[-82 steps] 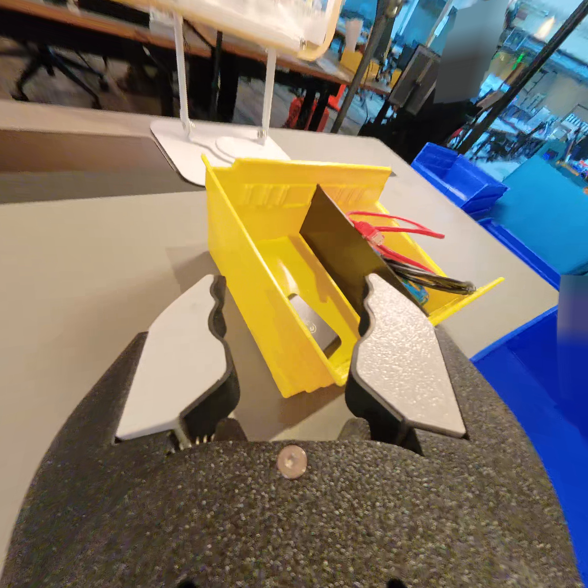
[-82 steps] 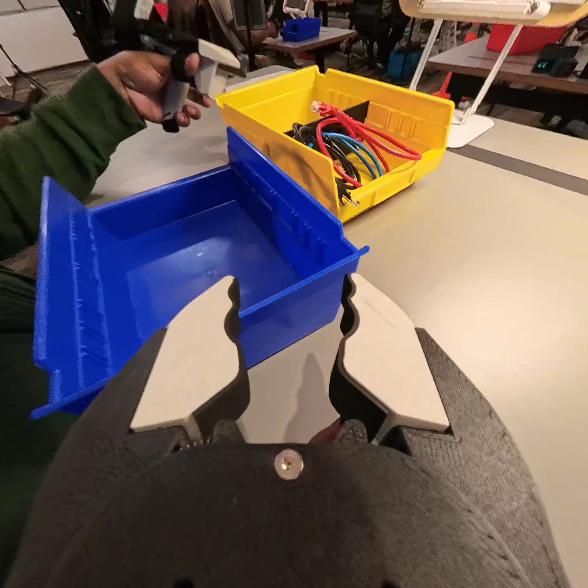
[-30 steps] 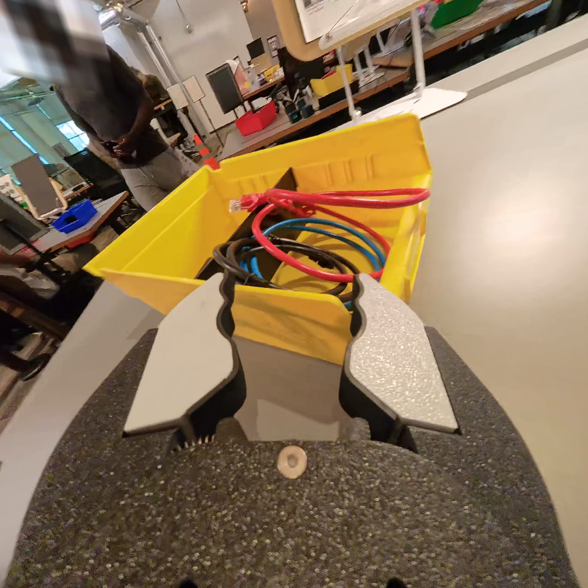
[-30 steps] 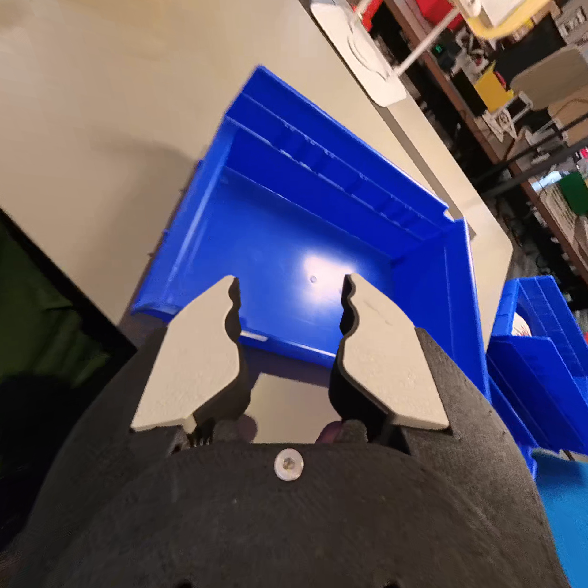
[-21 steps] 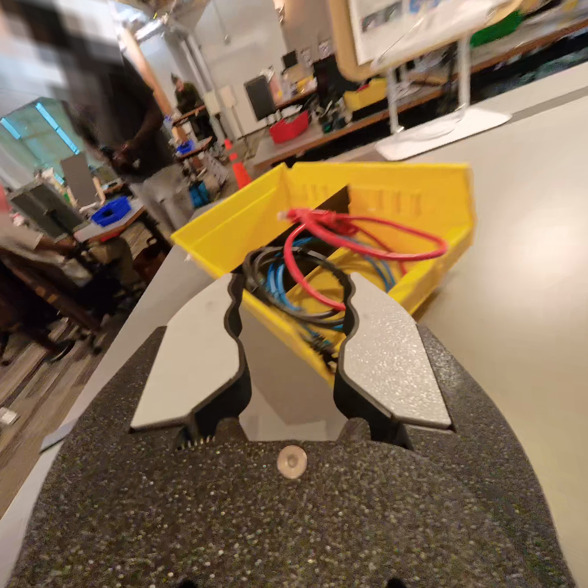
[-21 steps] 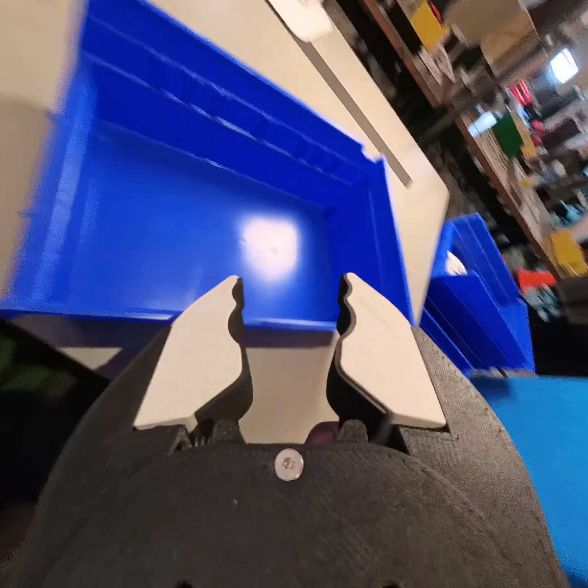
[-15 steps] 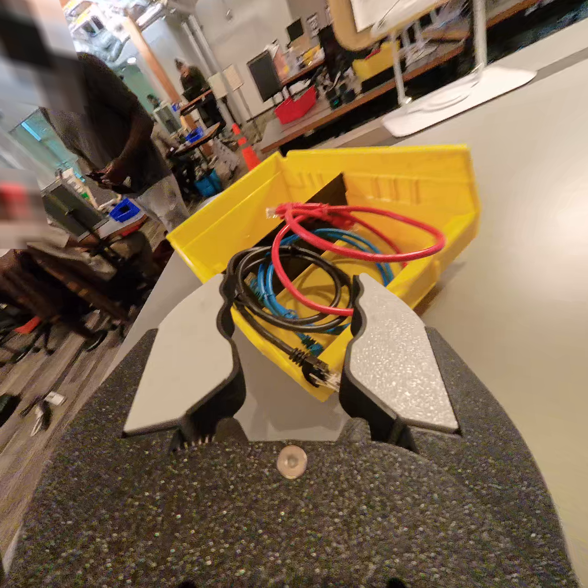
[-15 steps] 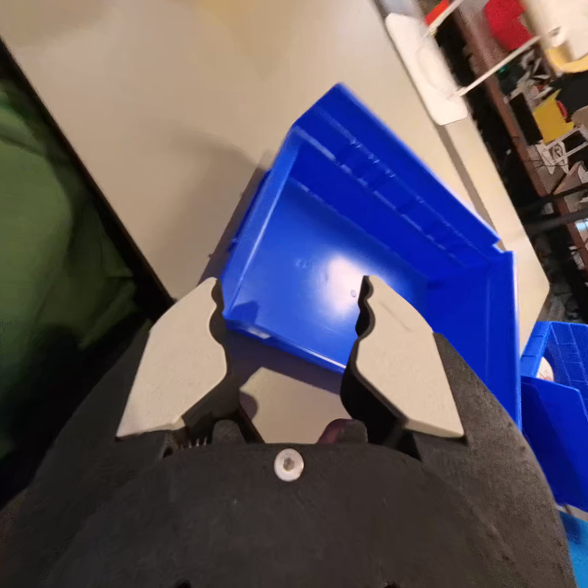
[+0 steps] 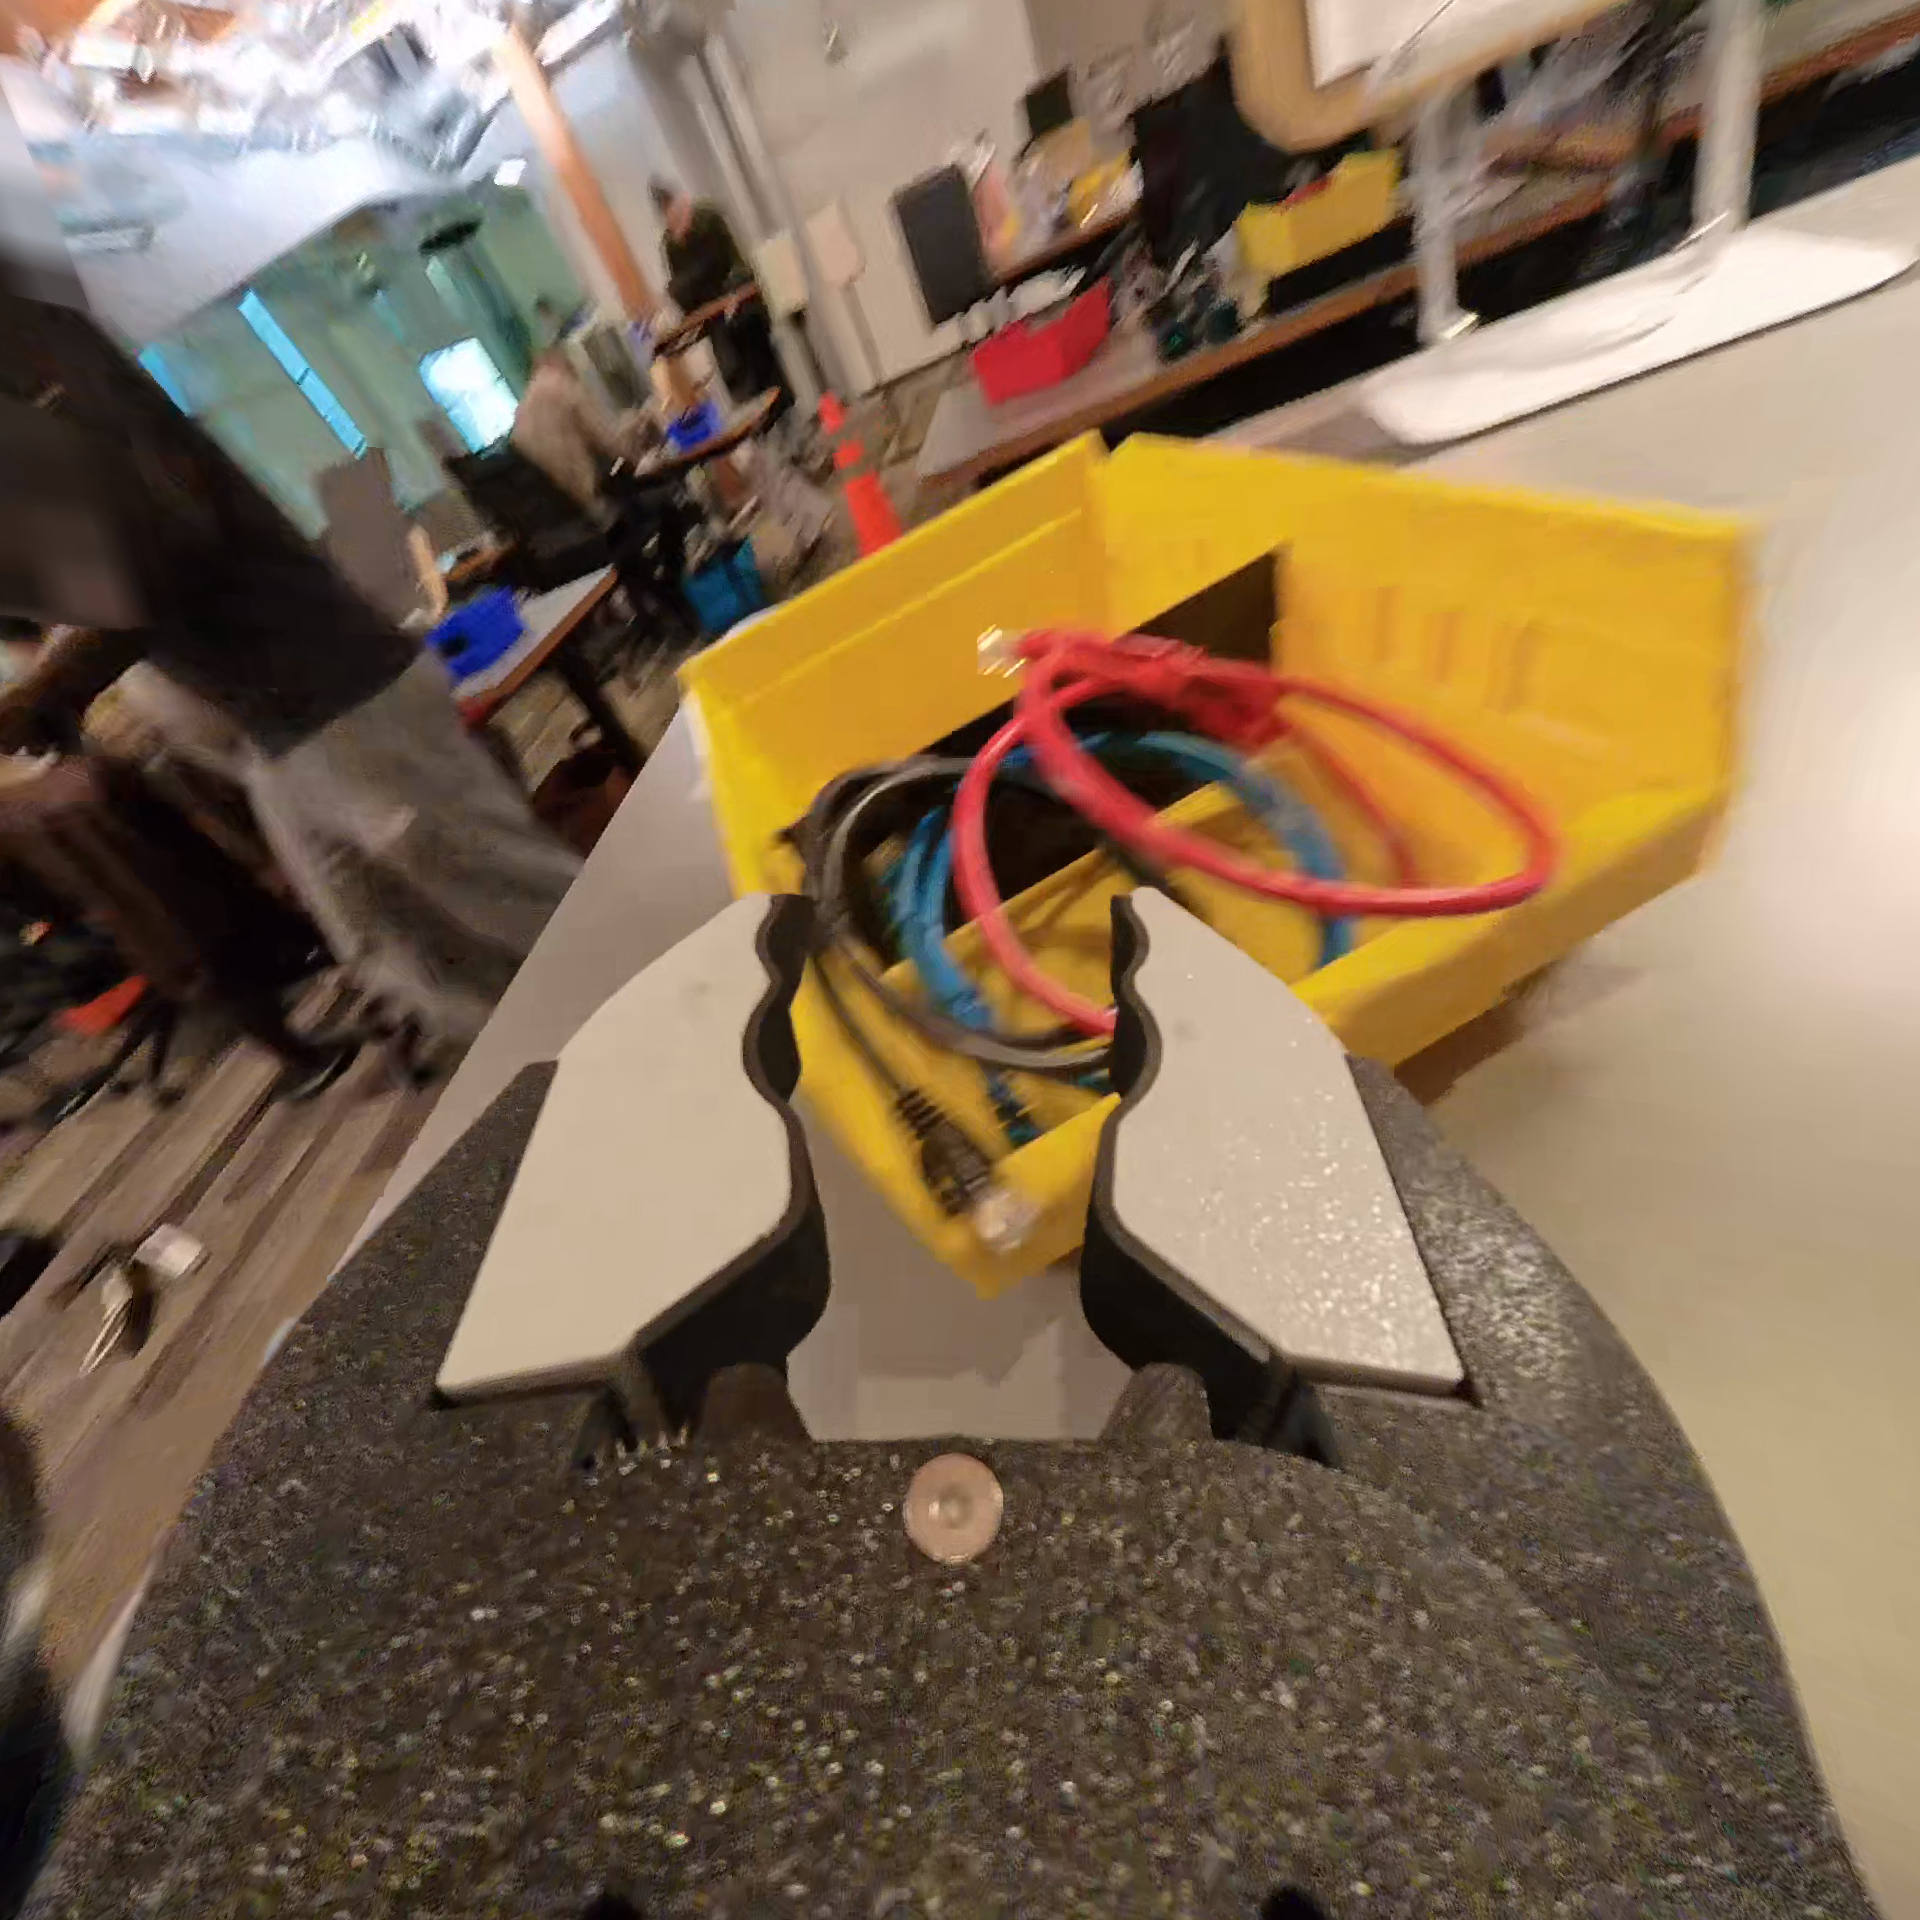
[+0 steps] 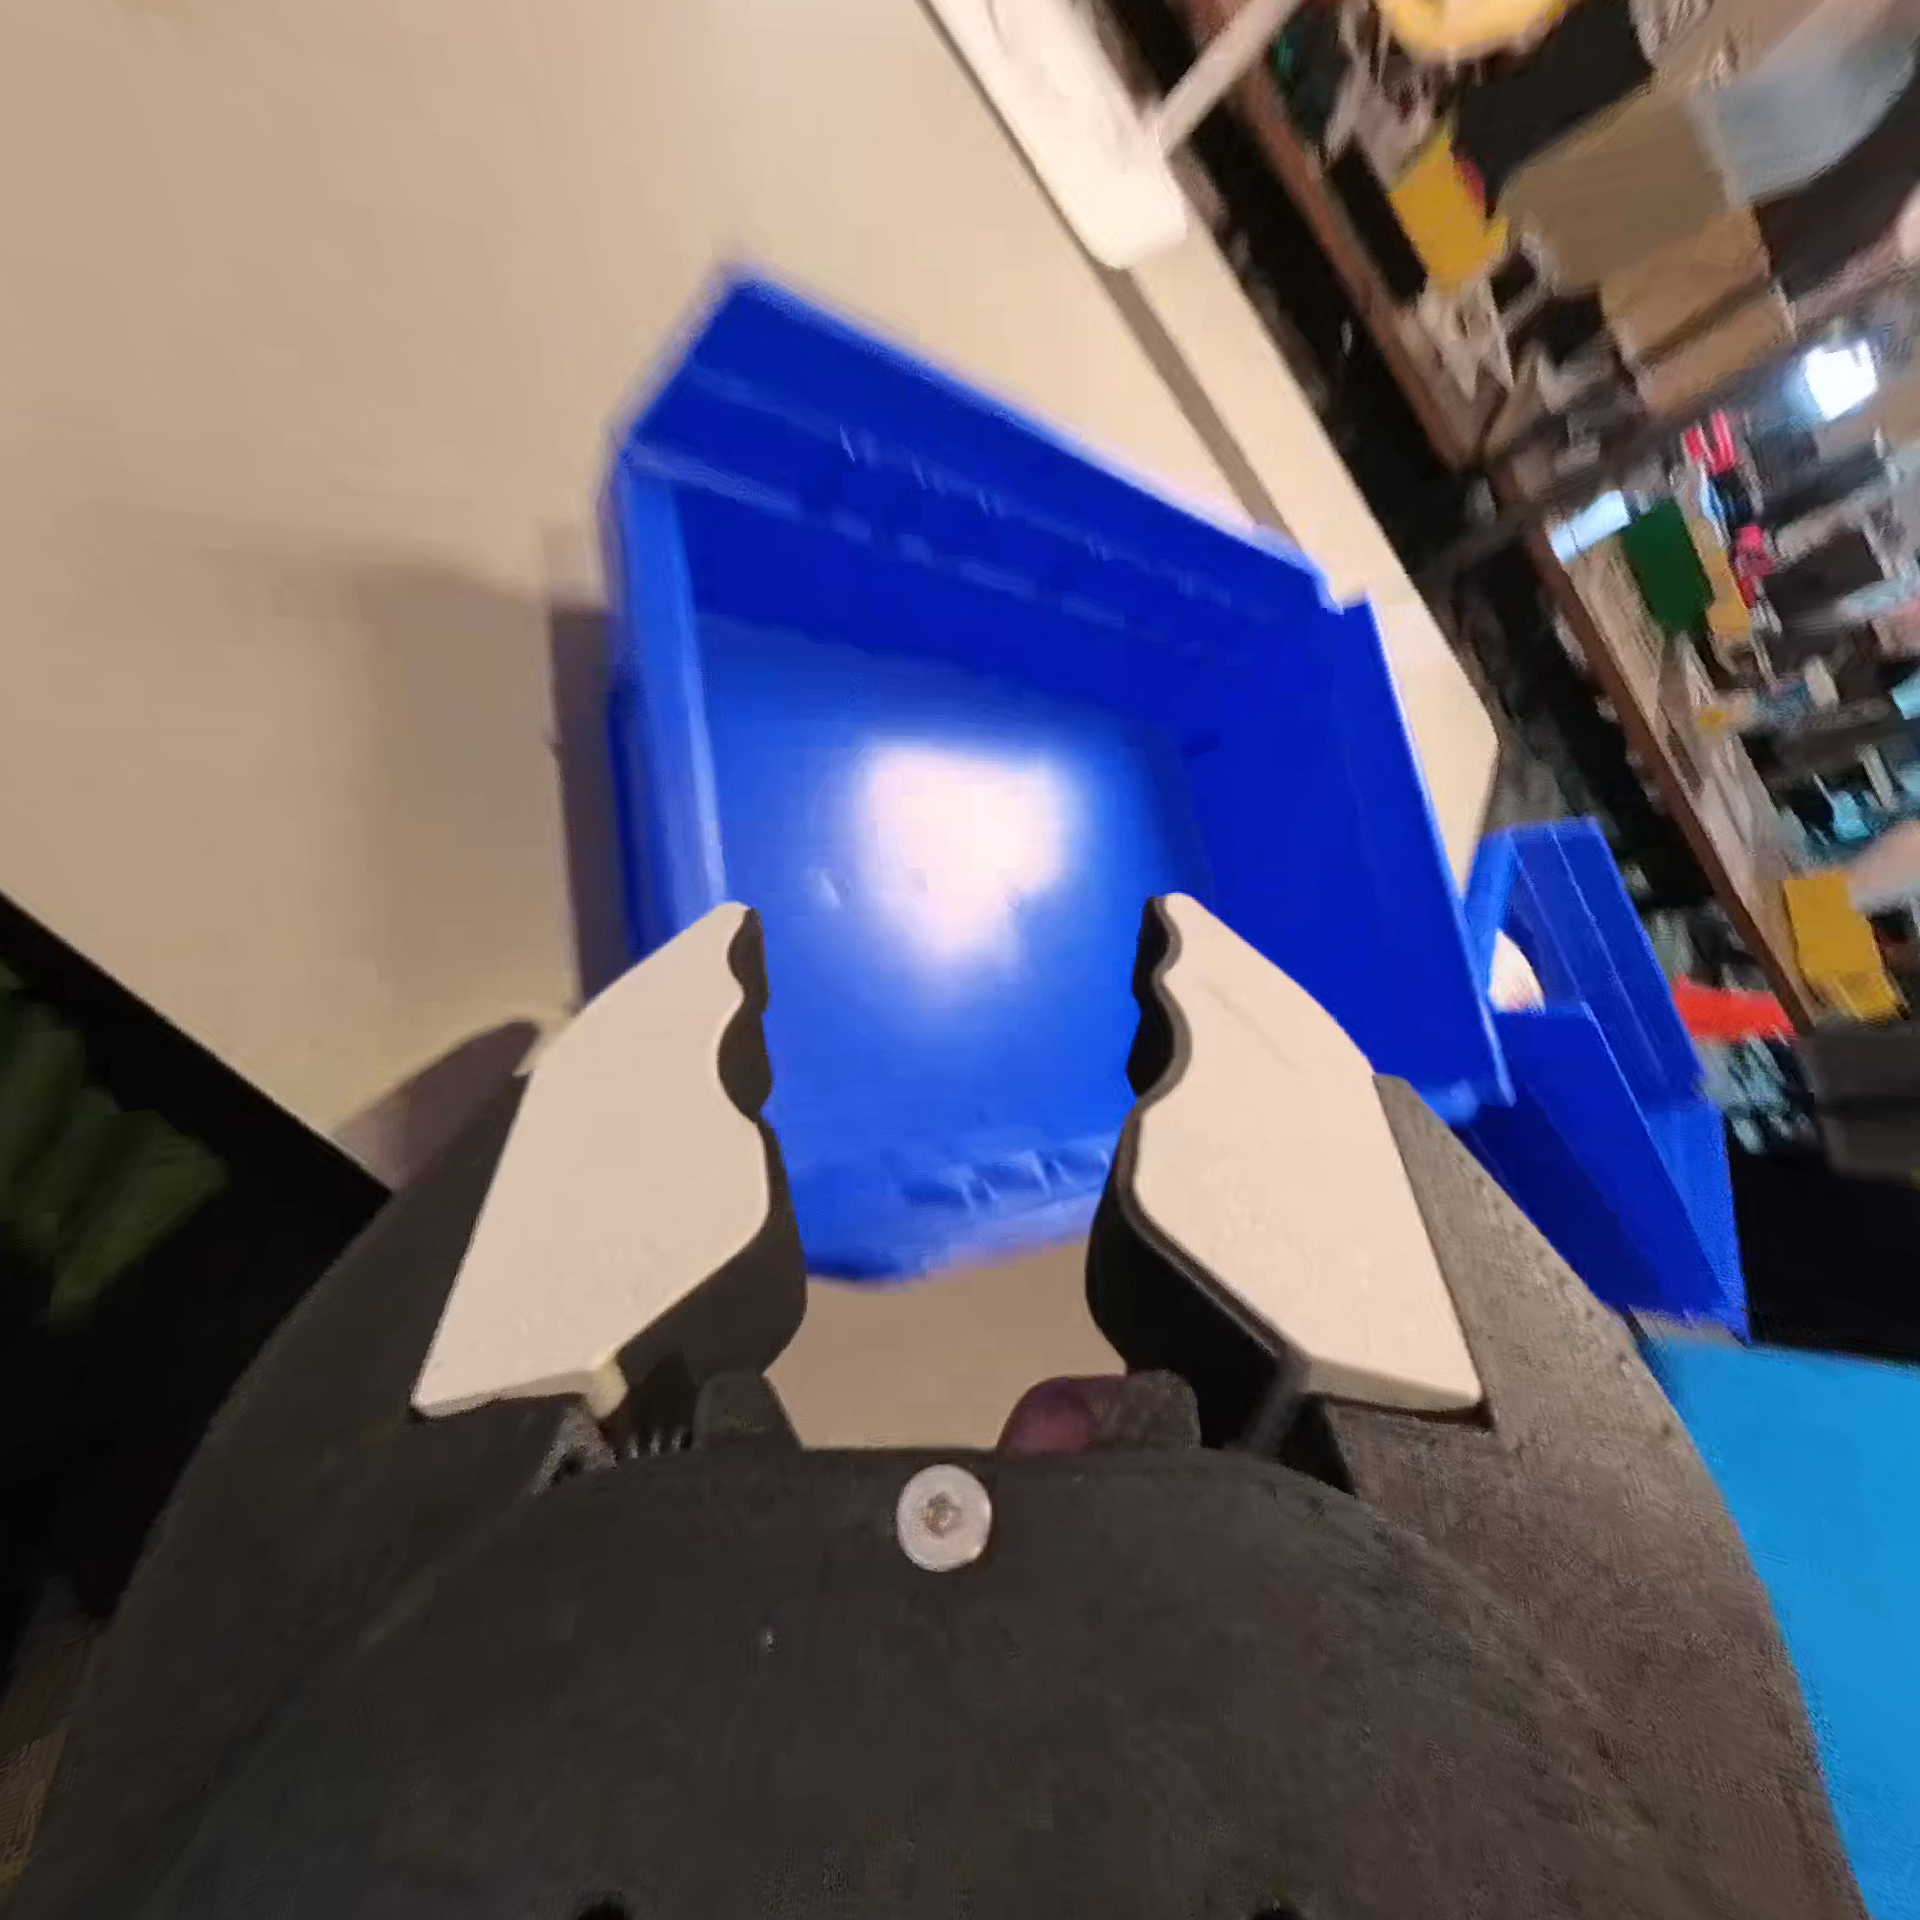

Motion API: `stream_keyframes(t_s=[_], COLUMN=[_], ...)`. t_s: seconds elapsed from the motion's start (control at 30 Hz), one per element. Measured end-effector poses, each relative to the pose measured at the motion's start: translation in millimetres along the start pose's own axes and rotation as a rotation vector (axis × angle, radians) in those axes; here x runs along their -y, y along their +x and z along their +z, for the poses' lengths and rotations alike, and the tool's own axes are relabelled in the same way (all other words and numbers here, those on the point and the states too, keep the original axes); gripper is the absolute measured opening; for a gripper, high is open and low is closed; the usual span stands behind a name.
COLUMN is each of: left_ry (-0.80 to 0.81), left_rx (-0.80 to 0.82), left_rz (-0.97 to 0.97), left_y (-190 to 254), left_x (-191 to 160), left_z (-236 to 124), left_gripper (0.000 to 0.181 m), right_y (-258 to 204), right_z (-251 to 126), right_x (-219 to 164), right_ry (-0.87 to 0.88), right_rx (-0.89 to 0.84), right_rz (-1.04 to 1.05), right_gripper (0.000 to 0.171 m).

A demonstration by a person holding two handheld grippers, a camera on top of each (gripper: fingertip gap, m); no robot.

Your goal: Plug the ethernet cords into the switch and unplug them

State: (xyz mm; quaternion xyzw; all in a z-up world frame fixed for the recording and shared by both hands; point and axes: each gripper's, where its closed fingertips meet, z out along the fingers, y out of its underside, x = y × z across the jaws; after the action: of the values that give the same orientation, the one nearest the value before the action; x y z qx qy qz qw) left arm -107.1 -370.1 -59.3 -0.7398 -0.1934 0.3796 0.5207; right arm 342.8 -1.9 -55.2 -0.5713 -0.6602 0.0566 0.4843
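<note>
In the left wrist view a yellow bin (image 9: 1475, 623) on the table holds coiled ethernet cords: a red cord (image 9: 1268, 873), a blue cord (image 9: 935, 935) and a black cord (image 9: 862, 997) whose plug (image 9: 977, 1195) hangs over the bin's near lip. A dark flat object (image 9: 1226, 613) stands at the bin's back; I cannot tell what it is. My left gripper (image 9: 945, 925) is open and empty at the bin's near corner. In the right wrist view my right gripper (image 10: 951, 925) is open and empty above an empty blue bin (image 10: 1299, 748).
The beige table (image 9: 1714, 1195) stretches to the right of the yellow bin. More blue bins (image 10: 1600, 1060) stand right of the blue bin. A white stand base (image 10: 1081, 135) lies at the table's far edge. People and workbenches are in the background, left of the table. Tip to tip, the grippers are about 60 cm apart.
Both views have swung. The left gripper has moved closer to the yellow bin, whose near corner now sits between its fingers. The right gripper has turned over the blue bin. Both stay open.
</note>
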Motion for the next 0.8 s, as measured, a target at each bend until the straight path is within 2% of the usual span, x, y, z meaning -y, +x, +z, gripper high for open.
stream_keyframes(t_s=[0.07,0.17,0.27,0.37,0.47,0.57,0.63,0.67,0.8], left_ry=[0.082,0.113,0.063,0.035,-0.006,-0.096,-0.146,-0.135,-0.124], left_rx=[-0.092,-0.250,-0.292,-0.291,-0.296,-0.268,-0.294,-0.306,-0.254], left_rz=[0.020,0.014,-0.012,-0.043,-0.024,0.039,0.068,0.059,0.104], left_y=[37,95,122,134,147,153,157,157,133], left_x=[24,45,51,57,57,41,25,23,10], left_z=[-3,2,20,36,54,78,86,83,56], left_gripper=[0.058,0.058,0.063,0.064,0.063,0.055,0.041,0.037,0.021], right_y=[-29,-61,-75,-67,-58,-47,-39,-36,-32], right_z=[9,44,86,125,149,158,155,152,134], right_x=[33,62,83,85,83,75,69,64,42], right_ry=[0.107,0.128,0.135,0.068,0.010,-0.047,-0.043,-0.039,-0.048], right_rx=[0.086,0.115,0.048,-0.079,-0.178,-0.256,-0.290,-0.289,-0.220], right_rz=[0.004,0.045,0.132,0.175,0.177,0.145,0.128,0.118,0.072], right_gripper=[0.063,0.062,0.066,0.077,0.075,0.064,0.051,0.043,0.040])
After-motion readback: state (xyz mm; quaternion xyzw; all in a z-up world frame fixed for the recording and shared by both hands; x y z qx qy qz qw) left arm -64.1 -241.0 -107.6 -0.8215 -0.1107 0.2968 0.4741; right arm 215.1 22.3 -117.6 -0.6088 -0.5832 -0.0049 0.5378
